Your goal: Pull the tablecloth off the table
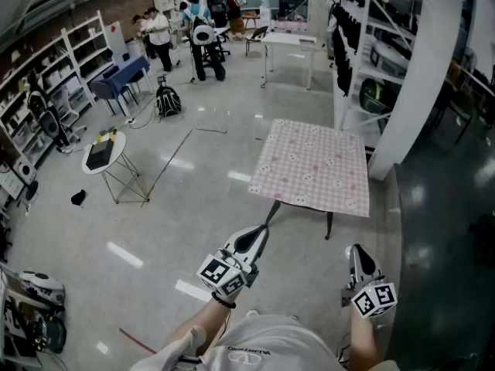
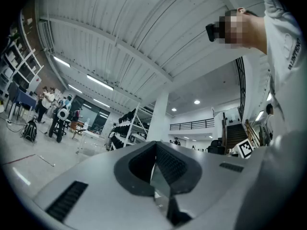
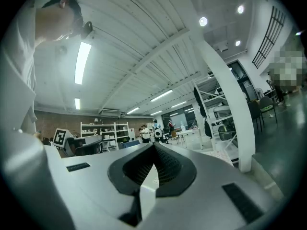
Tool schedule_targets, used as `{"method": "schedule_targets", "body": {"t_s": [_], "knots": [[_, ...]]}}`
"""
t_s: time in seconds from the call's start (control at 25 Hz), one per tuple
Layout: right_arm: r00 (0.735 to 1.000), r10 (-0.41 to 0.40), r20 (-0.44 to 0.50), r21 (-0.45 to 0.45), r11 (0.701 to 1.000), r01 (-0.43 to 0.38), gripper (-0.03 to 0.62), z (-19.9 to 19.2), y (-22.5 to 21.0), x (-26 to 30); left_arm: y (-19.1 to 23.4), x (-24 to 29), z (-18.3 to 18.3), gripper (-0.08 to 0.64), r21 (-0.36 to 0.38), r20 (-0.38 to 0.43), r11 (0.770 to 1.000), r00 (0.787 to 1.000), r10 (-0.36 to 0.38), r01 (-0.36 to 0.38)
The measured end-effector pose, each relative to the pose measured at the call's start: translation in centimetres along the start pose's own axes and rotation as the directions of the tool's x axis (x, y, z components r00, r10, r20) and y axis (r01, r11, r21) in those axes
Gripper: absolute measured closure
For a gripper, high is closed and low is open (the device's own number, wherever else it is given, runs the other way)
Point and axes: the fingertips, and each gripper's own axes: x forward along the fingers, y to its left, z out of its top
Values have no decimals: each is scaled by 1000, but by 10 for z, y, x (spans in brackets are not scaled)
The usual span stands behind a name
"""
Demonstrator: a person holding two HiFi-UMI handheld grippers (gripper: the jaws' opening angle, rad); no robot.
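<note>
Ahead, bare floor [image 1: 203, 221] lies between the pink checked tablecloth [image 1: 313, 165]'s near edge and the left gripper [image 1: 261, 233] and right gripper [image 1: 355, 250] — both closed, empty.

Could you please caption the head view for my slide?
Both shut, left gripper and right gripper hover before the pink tablecloth.

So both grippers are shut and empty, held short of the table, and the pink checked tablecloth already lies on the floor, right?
Not quite. The head view shows the pink checked tablecloth spread over the table, not on the floor. The rest holds: the left gripper and the right gripper are shut, empty and short of the table.
</note>
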Motion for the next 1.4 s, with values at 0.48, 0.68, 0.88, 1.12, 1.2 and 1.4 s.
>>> {"method": "schedule_targets", "body": {"t_s": [0.48, 0.68, 0.88, 1.12, 1.2, 1.4], "knots": [[1000, 6, 0, 24, 1000, -6, 583, -4, 13, 1, 3, -10, 2, 557, -18, 4, 1000, 1000, -16, 16], [1000, -16, -12, 33, 999, 17, 583, -12, 19, 9, 10, -15, 4, 557, -25, 8, 999, 1000, -29, 29], [999, -44, -19, 42, 998, 45, 583, -16, 30, 19, 24, -26, 6, 557, -42, 12, 998, 999, -39, 40], [998, -60, -21, 46, 997, 61, 583, -22, 44, 36, 41, -34, 4, 557, -60, 0, 996, 998, -63, 63], [998, -53, -24, 62, 997, 54, 583, -28, 50, 42, 47, -36, 2, 557, -72, -12, 995, 998, -64, 63], [997, -51, -59, 22, 998, 53, 581, -35, 61, 54, 50, -38, 0, 554, -49, -22, 996, 997, -74, 73]]}}
